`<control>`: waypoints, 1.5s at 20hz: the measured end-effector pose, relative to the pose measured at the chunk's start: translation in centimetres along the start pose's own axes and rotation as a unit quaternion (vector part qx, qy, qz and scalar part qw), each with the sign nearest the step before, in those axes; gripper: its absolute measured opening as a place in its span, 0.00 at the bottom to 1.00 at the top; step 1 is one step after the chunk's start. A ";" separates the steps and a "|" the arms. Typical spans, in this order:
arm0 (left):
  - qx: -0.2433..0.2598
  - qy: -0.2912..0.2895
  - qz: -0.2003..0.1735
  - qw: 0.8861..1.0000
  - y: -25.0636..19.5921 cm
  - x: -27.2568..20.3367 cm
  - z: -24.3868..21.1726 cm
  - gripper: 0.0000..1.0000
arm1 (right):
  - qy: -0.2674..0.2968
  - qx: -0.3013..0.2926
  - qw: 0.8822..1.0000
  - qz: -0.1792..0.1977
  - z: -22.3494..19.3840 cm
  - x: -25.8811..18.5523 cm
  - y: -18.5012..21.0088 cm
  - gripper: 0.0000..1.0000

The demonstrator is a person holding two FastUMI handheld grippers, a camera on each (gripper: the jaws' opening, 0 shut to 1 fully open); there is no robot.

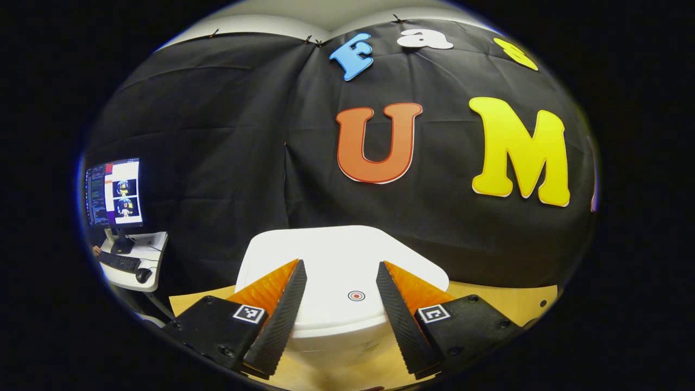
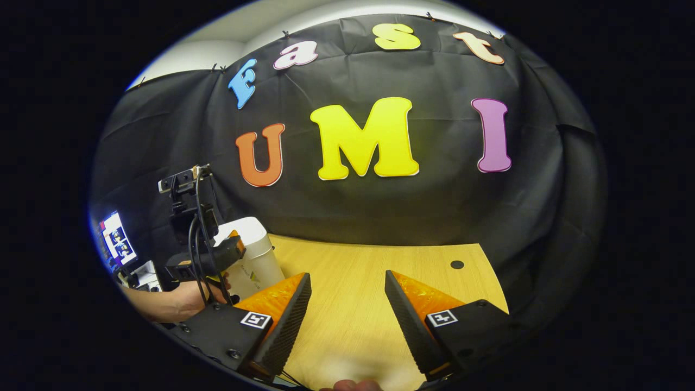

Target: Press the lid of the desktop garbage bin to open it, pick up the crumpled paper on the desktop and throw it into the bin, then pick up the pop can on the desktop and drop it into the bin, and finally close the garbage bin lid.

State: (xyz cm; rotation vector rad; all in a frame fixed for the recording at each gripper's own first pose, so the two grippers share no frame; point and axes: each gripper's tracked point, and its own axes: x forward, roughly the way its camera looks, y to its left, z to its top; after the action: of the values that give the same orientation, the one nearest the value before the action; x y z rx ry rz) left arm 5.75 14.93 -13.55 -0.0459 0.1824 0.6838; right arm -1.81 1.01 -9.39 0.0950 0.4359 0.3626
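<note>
Far left in the left gripper view, a monitor (image 1: 114,193) is glowing on a small white side desk (image 1: 144,260) with a keyboard (image 1: 119,263) and mouse (image 1: 143,275); right of that, the left tongs (image 1: 341,304) are standing open, gripping nothing, fingers spread to either side of the white desktop garbage bin (image 1: 336,326); its lid (image 1: 342,255) is lying flat and shut, a small red ring mark (image 1: 356,295) sitting between the fingertips; judging by this, the tongs are lining up over that mark because it is probably the press point that pops the lid, so the opening step is not yet done.

In the right gripper view, at the left, a hand (image 2: 187,301) is holding the left gripper against the bin, which is standing at the near left edge of the wooden surface (image 2: 380,282); the right tongs (image 2: 347,320) are hanging open and empty over bare wood, likely kept aside and ready for the paper; a dark cable hole (image 2: 457,264) is showing toward the far right corner; black cloth is closing the booth behind, with a pale ceiling above. I cannot tell where the crumpled paper and pop can are lying.
</note>
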 end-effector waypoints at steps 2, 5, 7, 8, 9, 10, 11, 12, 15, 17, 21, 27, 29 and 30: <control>0.002 -0.002 -0.003 1.000 0.2 0.1 0.2 0.87 | -0.004 -0.001 1.000 0.004 0.2 0.1 0.3 0.88; 0.013 -0.009 -0.007 1.000 0.2 -0.2 0.6 0.86 | -0.013 0.000 1.000 0.002 0.8 0.2 0.3 0.88; 0.024 -0.009 -0.011 1.000 -0.1 -0.1 1.0 0.85 | -0.018 0.005 1.000 -0.001 0.9 0.1 0.2 0.88; 0.025 -0.009 -0.015 1.000 -0.1 -0.1 1.0 0.85 | -0.020 0.004 1.000 -0.004 1.0 0.0 0.2 0.88; 0.025 -0.010 -0.024 0.999 -0.3 -0.1 1.0 0.85 | -0.022 0.004 1.000 -0.008 1.1 -0.1 0.1 0.88; 0.024 -0.011 -0.031 0.999 -0.6 -0.4 1.1 0.86 | -0.023 0.004 1.000 -0.010 1.1 -0.2 0.1 0.88; 0.024 -0.014 -0.037 0.999 -0.7 -0.5 1.4 0.91 | -0.024 0.005 1.000 -0.014 1.2 -0.3 0.1 0.88; 0.024 -0.025 -0.047 0.998 -0.8 -0.5 2.2 0.92 | -0.026 0.005 1.000 -0.016 1.2 -0.4 0.0 0.88; 0.033 -0.059 -0.070 0.995 -1.3 -1.3 4.2 0.91 | -0.030 0.001 0.999 -0.023 1.5 -0.6 0.2 0.88; 0.034 -0.068 -0.107 0.991 -3.0 -2.1 5.2 0.92 | -0.036 0.000 0.999 -0.028 1.7 -0.7 0.0 0.88; 0.030 -0.070 -0.182 0.980 -4.3 -4.4 7.3 0.93 | -0.071 -0.007 0.995 -0.064 3.4 -1.4 -0.6 0.88; 0.037 -0.083 -0.308 0.947 -6.8 -10.2 9.3 0.92 | -0.126 -0.025 0.983 -0.132 6.0 -2.0 -1.1 0.88; 0.029 -0.091 -0.334 0.938 -7.3 -12.1 10.1 0.93 | -0.136 -0.027 0.981 -0.139 6.4 -2.0 -0.8 0.88; 0.024 -0.094 -0.344 0.934 -7.4 -13.0 10.3 0.92 | -0.142 -0.029 0.979 -0.143 6.8 -2.0 -0.6 0.87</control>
State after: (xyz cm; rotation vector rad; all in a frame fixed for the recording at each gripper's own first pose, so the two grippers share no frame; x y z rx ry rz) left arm 2.17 2.15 -1.15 0.0046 -0.0081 -0.0191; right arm -0.41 -0.42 -2.57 0.0256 0.1513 0.0750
